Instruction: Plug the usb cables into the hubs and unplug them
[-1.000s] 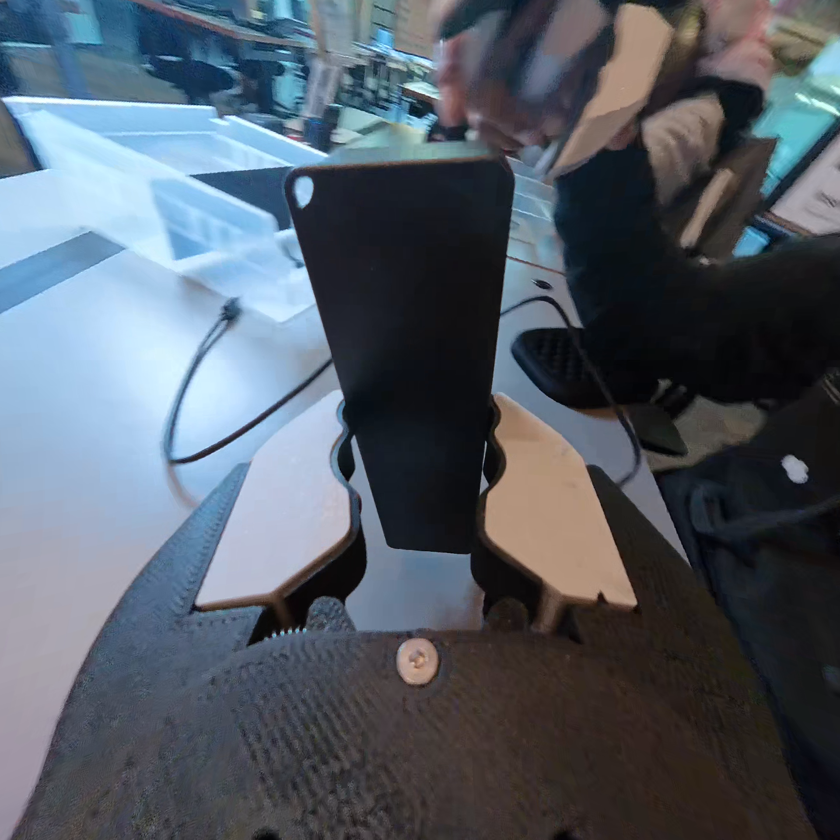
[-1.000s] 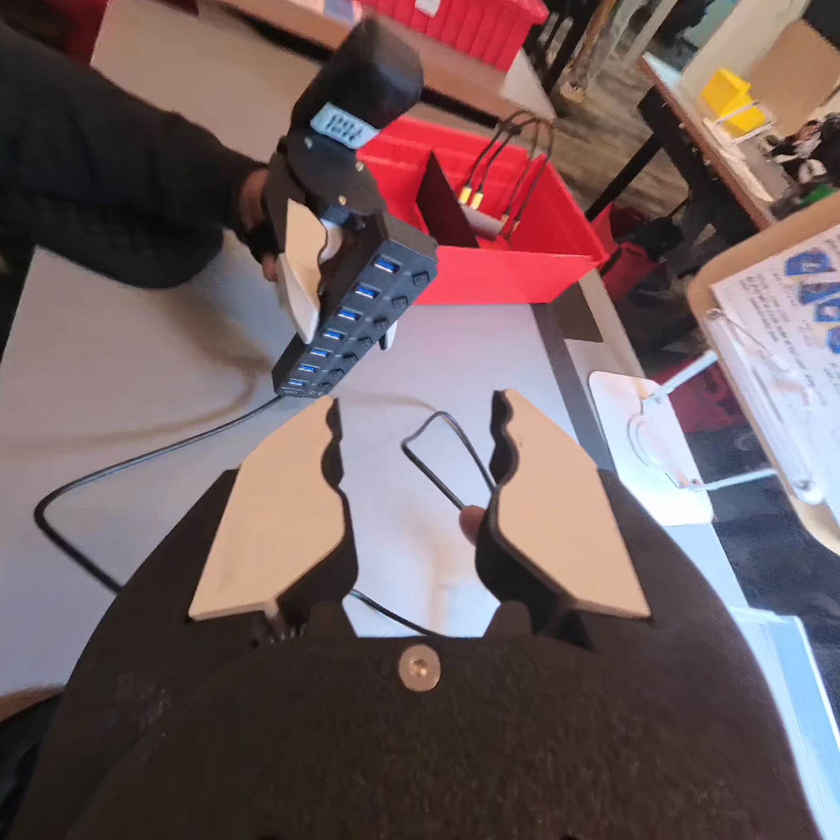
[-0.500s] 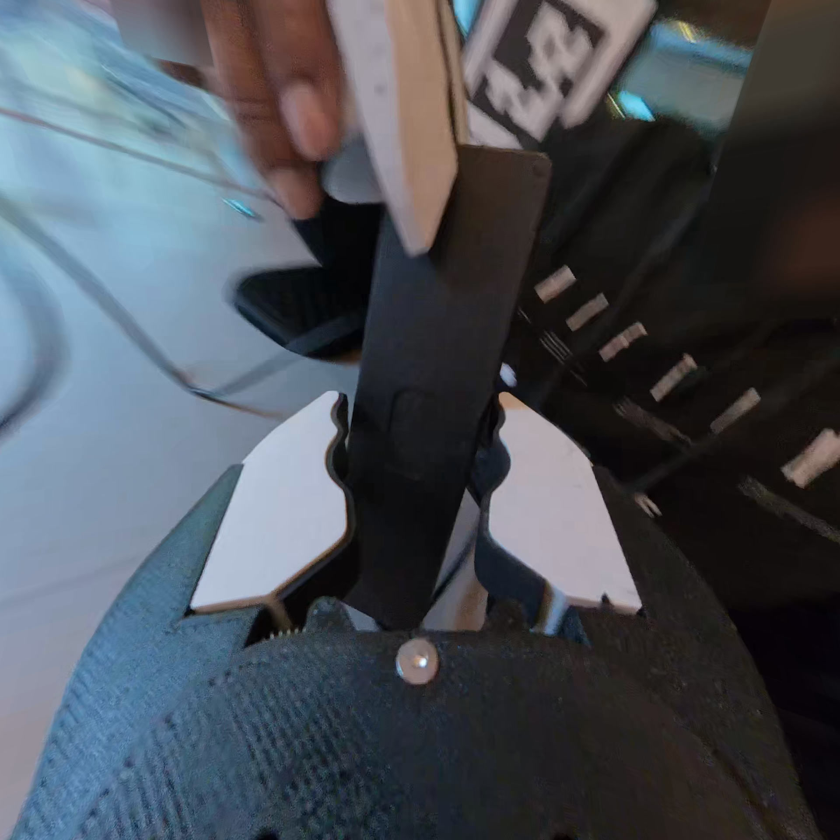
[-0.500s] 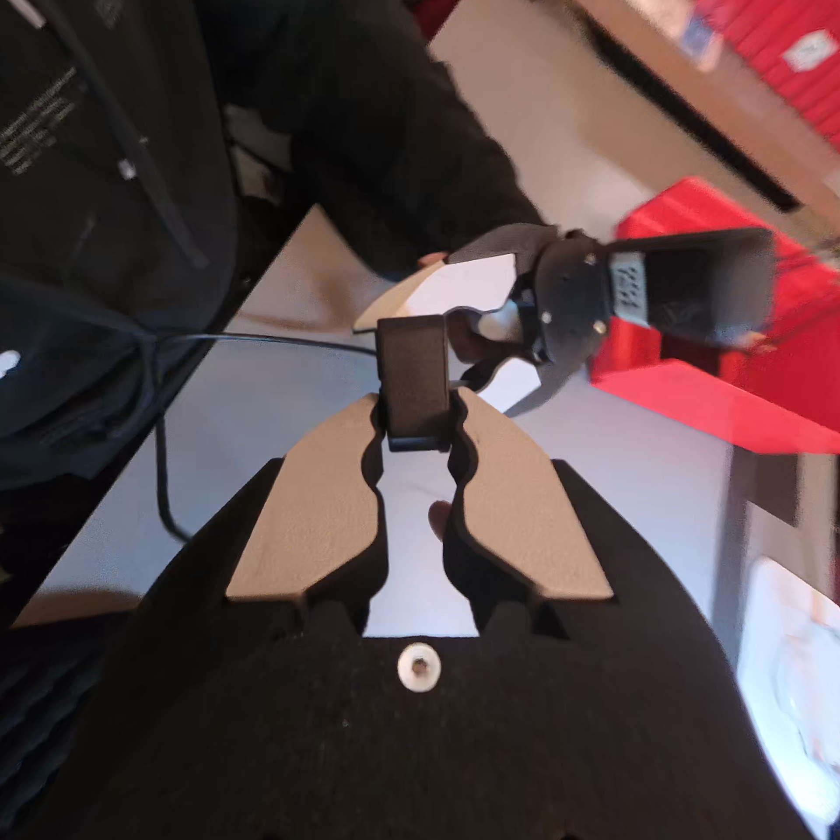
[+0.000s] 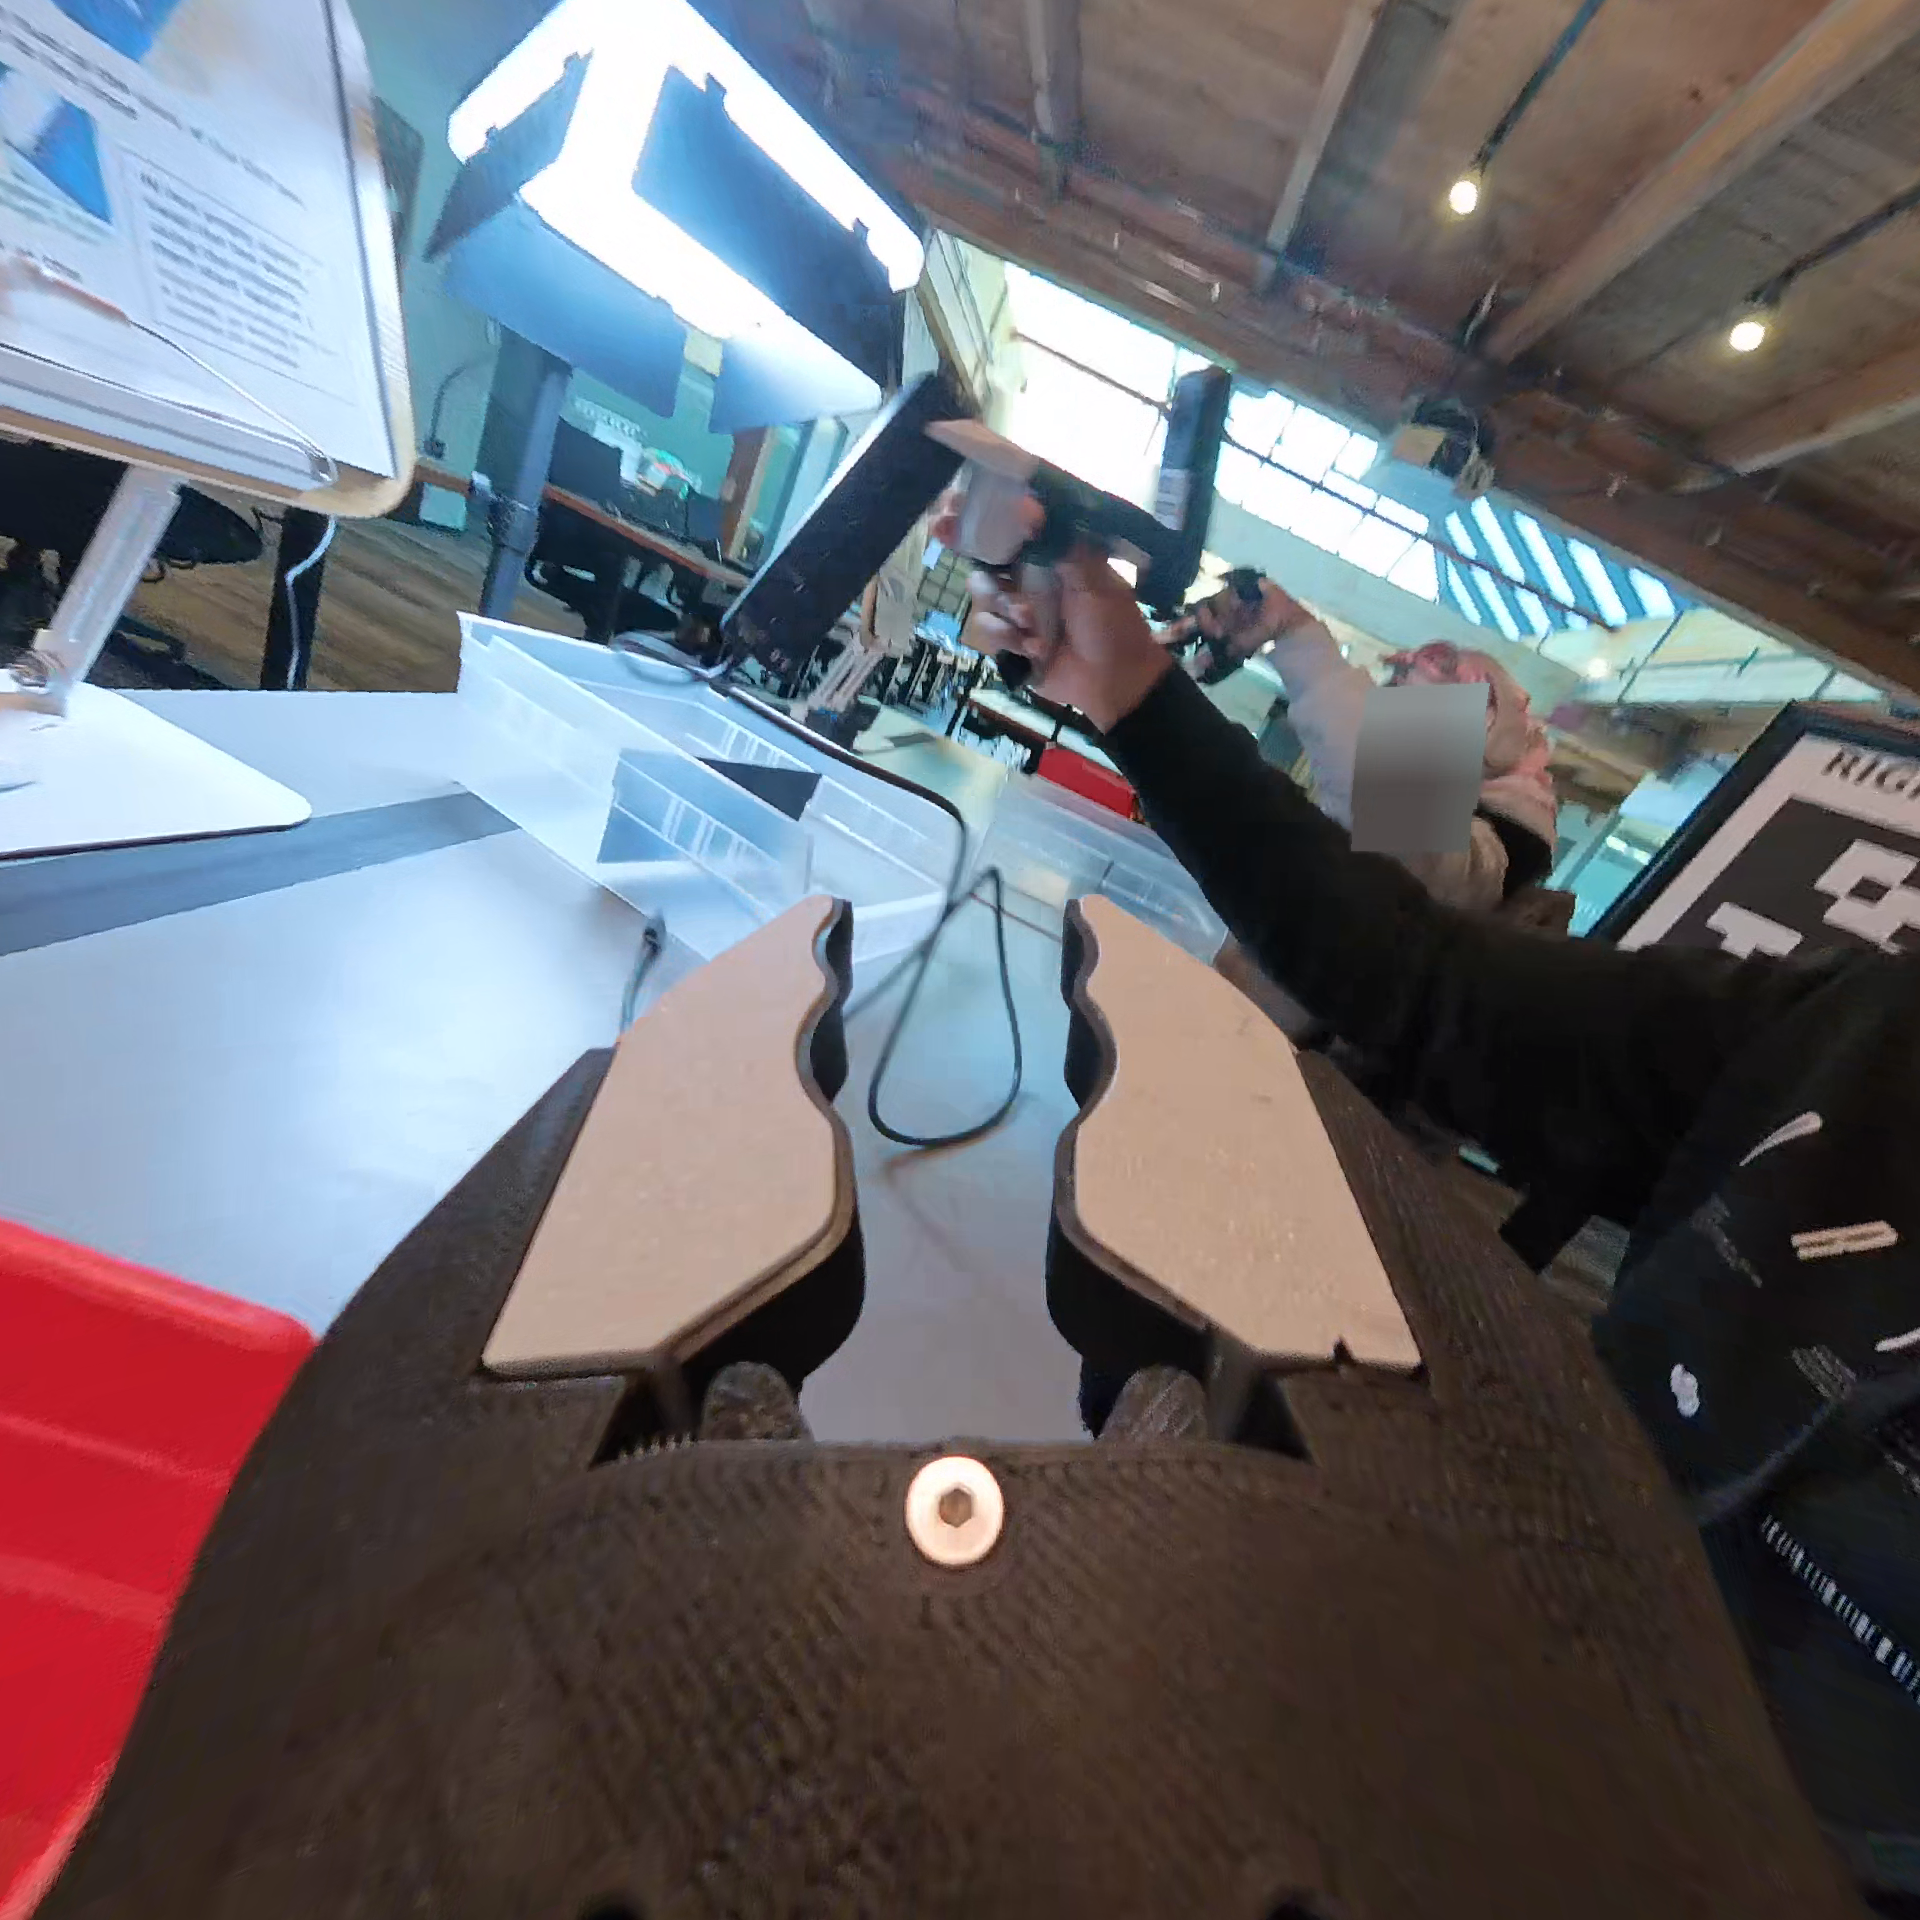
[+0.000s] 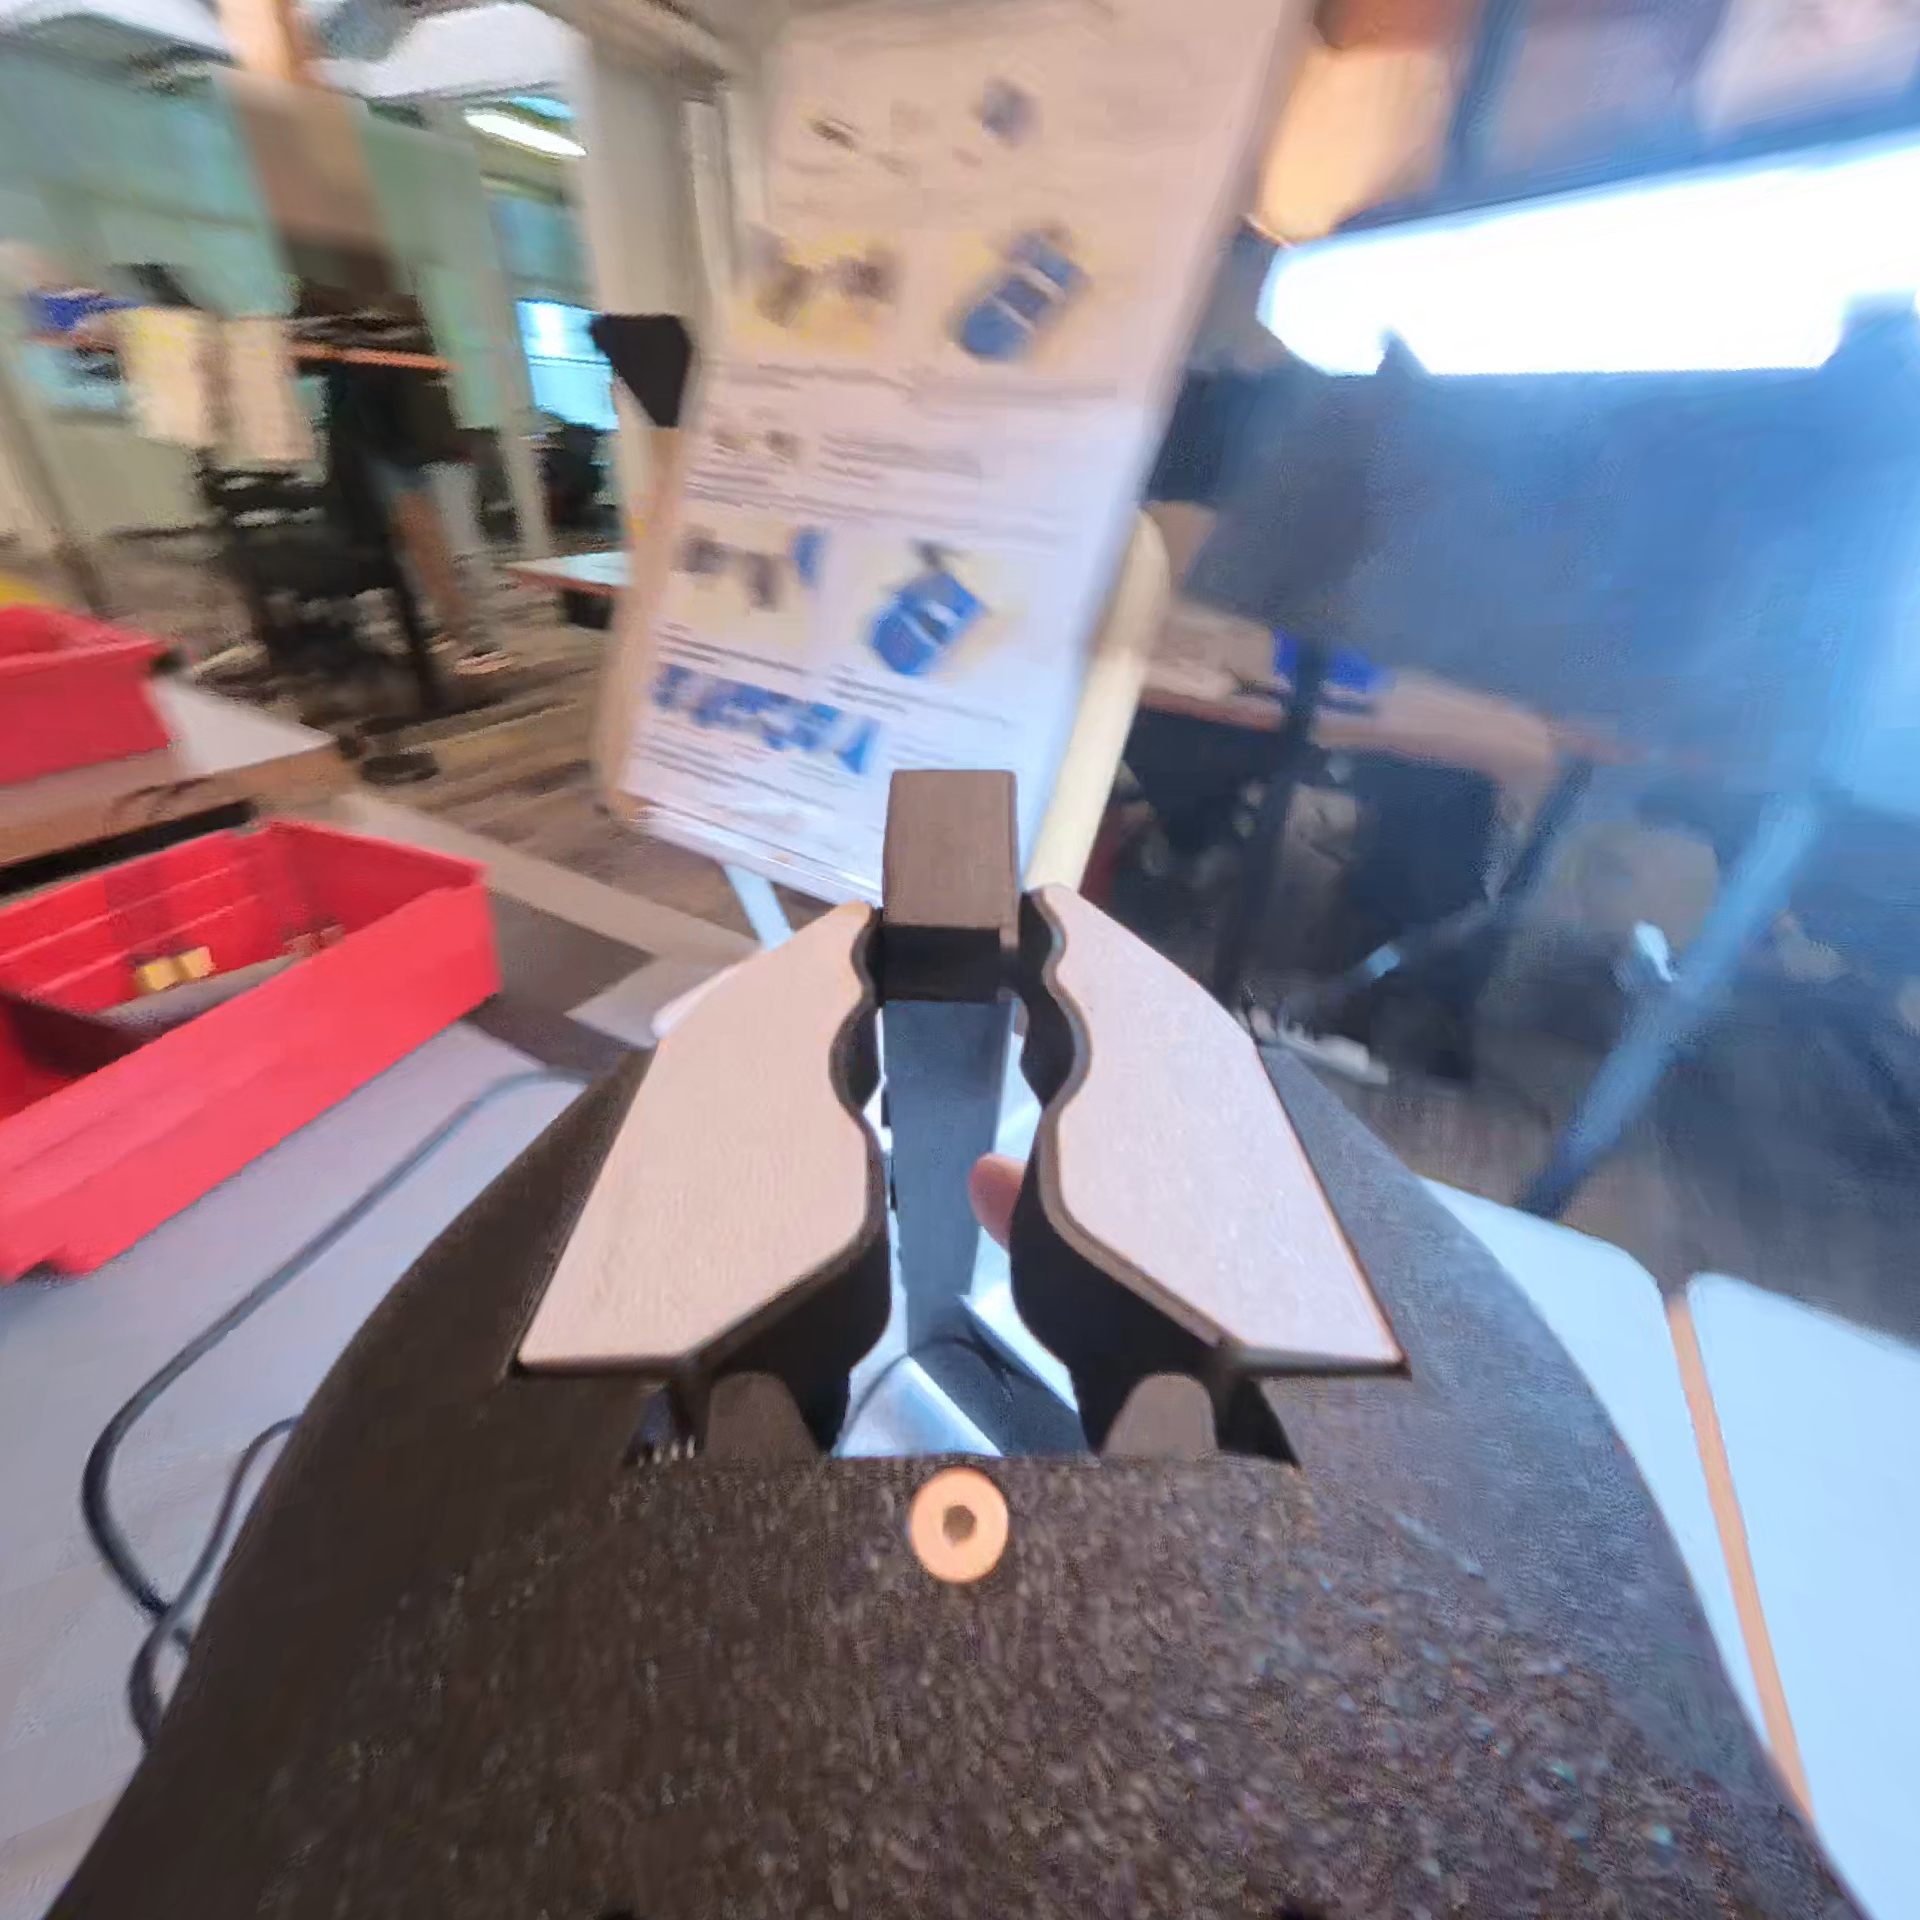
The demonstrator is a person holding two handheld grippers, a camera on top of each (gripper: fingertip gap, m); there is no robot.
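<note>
A long black USB hub [image 5: 842,540] is held in the air, tilted, by my right gripper [image 5: 971,478], seen far off in the left wrist view. In the right wrist view my right gripper [image 6: 951,920] is shut on the hub's end [image 6: 951,842], which sticks out past the fingertips. The hub's black cable [image 5: 935,1039] hangs down and loops on the grey table [image 5: 260,1039]. It also shows in the right wrist view [image 6: 260,1320]. My left gripper [image 5: 956,914] is open and empty, low over the table, with the cable loop beyond it.
Clear plastic trays [image 5: 665,769] stand behind the cable. A paper sign on a white stand [image 5: 187,260] is at the far left. A red bin [image 6: 239,987] with small parts sits at the table's side. A person [image 5: 1455,810] is in the background. The gap from one gripper's tips to the other's is roughly 40 cm.
The hub has gone from my left gripper to my right one. My left gripper has opened and drawn back. My right gripper has lifted the hub up off the table.
</note>
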